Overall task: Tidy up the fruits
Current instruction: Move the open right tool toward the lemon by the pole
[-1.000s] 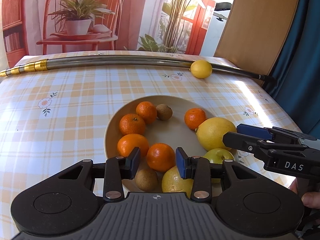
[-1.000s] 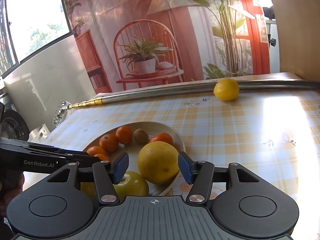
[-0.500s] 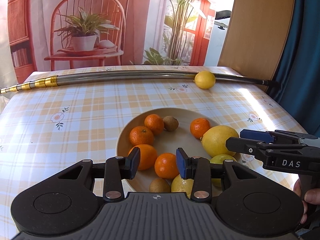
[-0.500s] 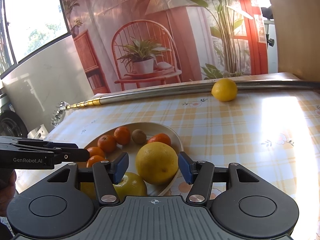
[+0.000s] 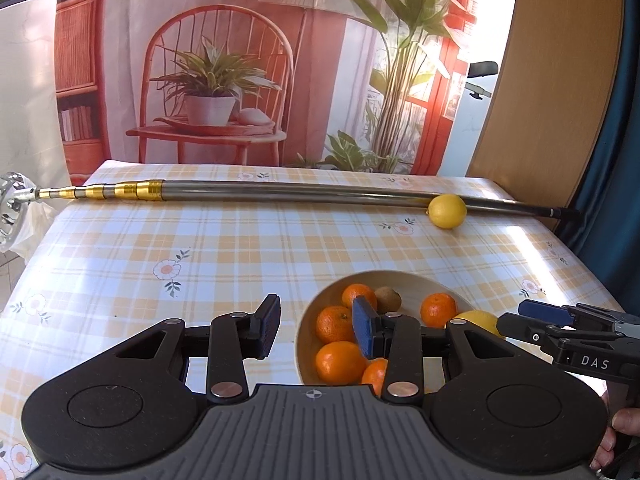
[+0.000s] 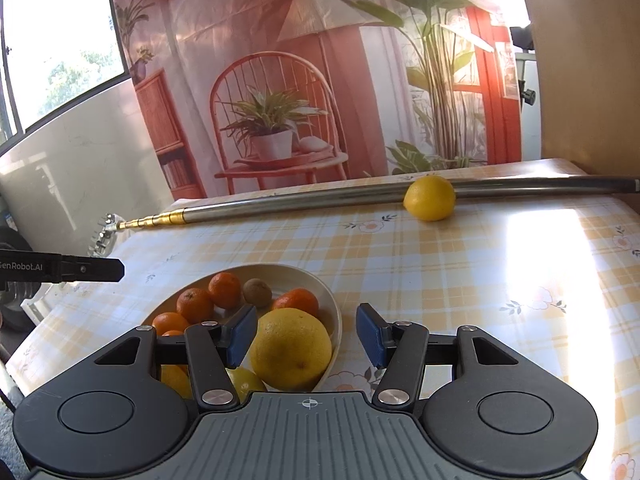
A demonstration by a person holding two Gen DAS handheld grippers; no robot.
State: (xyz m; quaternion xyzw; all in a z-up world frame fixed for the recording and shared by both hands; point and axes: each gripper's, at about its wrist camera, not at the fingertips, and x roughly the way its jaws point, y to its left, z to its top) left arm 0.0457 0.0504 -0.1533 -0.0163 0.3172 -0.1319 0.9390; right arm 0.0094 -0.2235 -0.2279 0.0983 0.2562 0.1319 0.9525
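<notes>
1. Lemon (image 6: 429,198) is the 1 fruit outside the bowl (image 6: 334,312); it sits far ahead of the right gripper (image 6: 306,334), slightly right of the gap between the fingers and well apart from them, touching the metal pole (image 6: 300,199) behind it.
2. Right gripper fingers stand wide and hold nothing. A large yellow citrus (image 6: 291,347) in the bowl shows just beside the left pad, low in the gap, but no pad touches it.
3. Left gripper (image 5: 316,330) fingers are also wide and empty. The bowl (image 5: 304,332) lies under and to the right of its right pad, with mandarins (image 5: 335,323) and a kiwi (image 5: 387,298) inside; its left pad is over bare desk (image 5: 200,248).
4. From the left view the lemon (image 5: 447,211) is far ahead and to the right of the fingers, so the right gripper looks better placed to fetch it.
5. Judged step: reach for the lemon and bring it to the bowl. To do it well, lift clear of the bowl rim, advance with the pads kept wide, and centre the lemon between them.
6. Close from the sides, not front to back, since the pole blocks the far side and a push could roll the lemon along it.
7. Grip lightly; the round peel may slip.
</notes>
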